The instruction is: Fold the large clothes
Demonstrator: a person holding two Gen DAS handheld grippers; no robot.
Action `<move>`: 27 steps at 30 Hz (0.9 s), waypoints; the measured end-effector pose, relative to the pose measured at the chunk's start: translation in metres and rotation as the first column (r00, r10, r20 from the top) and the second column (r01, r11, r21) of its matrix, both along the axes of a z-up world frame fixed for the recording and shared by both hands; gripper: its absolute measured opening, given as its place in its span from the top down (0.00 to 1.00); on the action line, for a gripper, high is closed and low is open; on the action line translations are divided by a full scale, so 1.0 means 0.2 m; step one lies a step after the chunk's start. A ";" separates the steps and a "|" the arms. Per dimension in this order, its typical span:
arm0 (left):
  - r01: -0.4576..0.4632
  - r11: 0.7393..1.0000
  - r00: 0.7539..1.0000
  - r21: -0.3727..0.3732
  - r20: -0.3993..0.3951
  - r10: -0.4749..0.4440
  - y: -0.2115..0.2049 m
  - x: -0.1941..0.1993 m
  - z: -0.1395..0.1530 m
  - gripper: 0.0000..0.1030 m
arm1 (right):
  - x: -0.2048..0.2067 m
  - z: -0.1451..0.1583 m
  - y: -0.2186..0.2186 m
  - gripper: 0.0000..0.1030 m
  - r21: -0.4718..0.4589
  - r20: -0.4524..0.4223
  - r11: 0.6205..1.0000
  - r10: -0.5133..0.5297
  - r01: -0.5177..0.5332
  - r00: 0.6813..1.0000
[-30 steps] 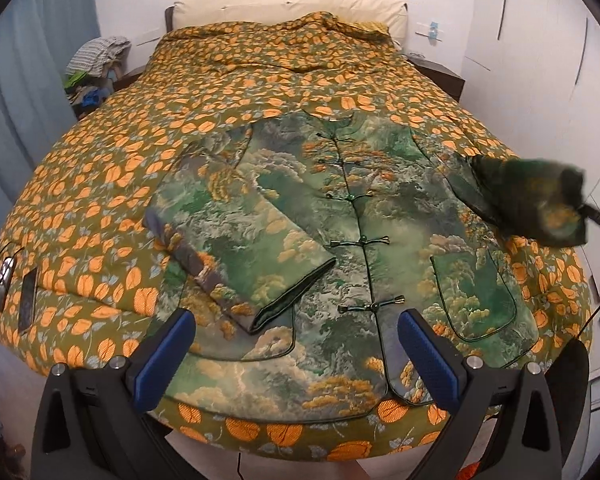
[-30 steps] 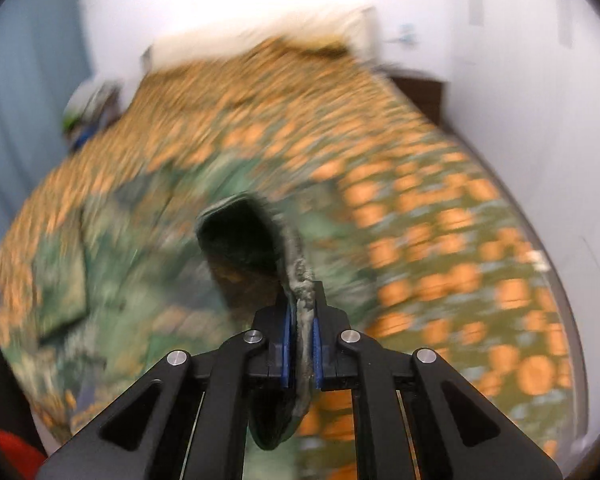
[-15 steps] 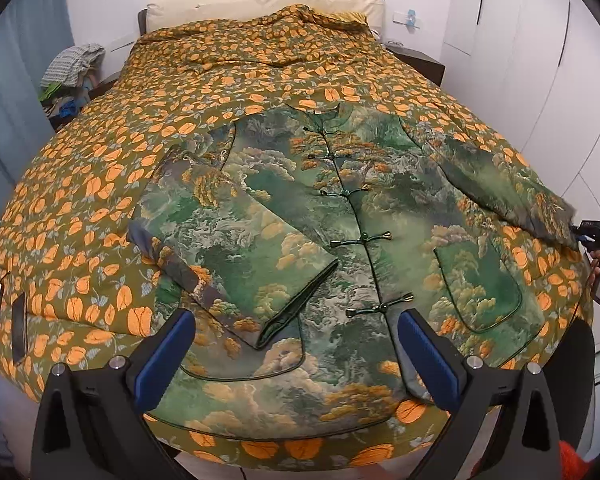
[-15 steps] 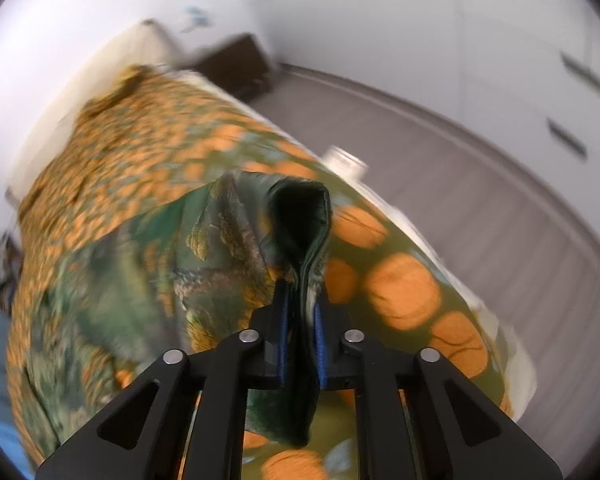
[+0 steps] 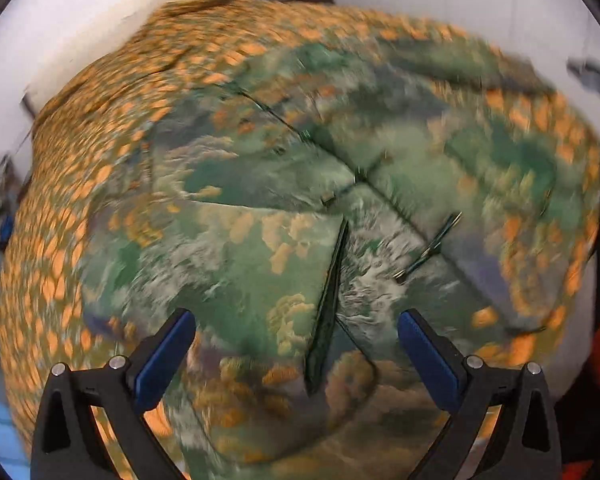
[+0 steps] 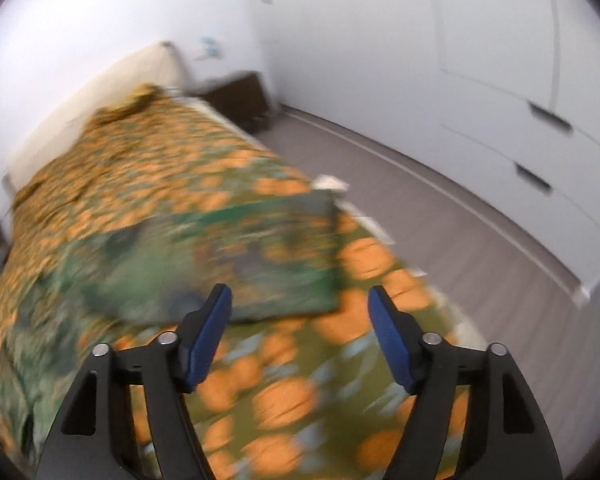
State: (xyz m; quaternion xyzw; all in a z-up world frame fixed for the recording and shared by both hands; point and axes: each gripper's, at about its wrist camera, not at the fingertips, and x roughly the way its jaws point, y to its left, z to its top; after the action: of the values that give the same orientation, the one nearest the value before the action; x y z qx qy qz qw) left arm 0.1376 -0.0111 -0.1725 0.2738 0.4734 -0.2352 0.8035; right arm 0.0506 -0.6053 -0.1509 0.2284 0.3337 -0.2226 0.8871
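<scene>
A bedroom with white walls and white cupboard fronts [image 6: 520, 80], its bed [image 6: 112, 160] spread with an orange-leaf quilt [image 5: 60, 240], serves as the folding surface for a large green landscape-print jacket [image 5: 260, 248].

On the left side, the left gripper [image 5: 296, 354] hangs low over the jacket, jaws spread wide with nothing between them. Just ahead of its blue pads [image 5: 162, 358] lies the folded-in sleeve [image 5: 236, 264], laid across the jacket's front, its dark cuff edge [image 5: 326, 304] running between the two fingers. Beyond the cuff, the frog-button placket [image 5: 428, 248] slants away toward the collar. The view is blurred, so finer detail is lost.

On the right side, the right gripper [image 6: 300, 336] also stands wide open and holds nothing. The other sleeve [image 6: 260, 264] lies flat on the quilt just ahead of its fingertips, stretched out sideways from the jacket's body toward the bed's edge, with grey floor [image 6: 440, 220] beyond. Whether the pads touch the cloth cannot be told through the blur.

By these signs the sleeve-folding step is half done: one sleeve is across the chest, the other is spread outward. The next move likely calls for pinching that outstretched sleeve near its cuff, carrying it inward over the placket to mirror the first, and keeping the layers smooth before the body is folded.
</scene>
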 end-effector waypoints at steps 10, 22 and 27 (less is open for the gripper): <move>-0.094 0.994 0.988 -0.063 -0.132 0.085 0.19 0.18 -0.20 0.89 | -0.09 0.05 0.82 0.25 -0.015 0.105 0.958 0.286 -0.286 0.952; -0.617 0.690 0.720 -0.379 0.081 0.689 1.33 0.22 0.49 0.90 | -0.08 -0.02 1.20 0.25 -0.112 0.075 0.893 0.446 -0.437 0.892; -0.820 0.449 0.452 -0.355 0.081 0.888 1.84 0.24 0.39 0.90 | -0.07 -0.03 1.24 0.25 -0.094 0.076 0.890 0.454 -0.446 0.888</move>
State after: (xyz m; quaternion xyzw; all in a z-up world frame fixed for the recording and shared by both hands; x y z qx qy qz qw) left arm 0.1855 0.3570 -0.0954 -0.0867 0.4027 0.1821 0.8928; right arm 0.0369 -0.3575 -0.1569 0.1222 0.3259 -0.0119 0.9374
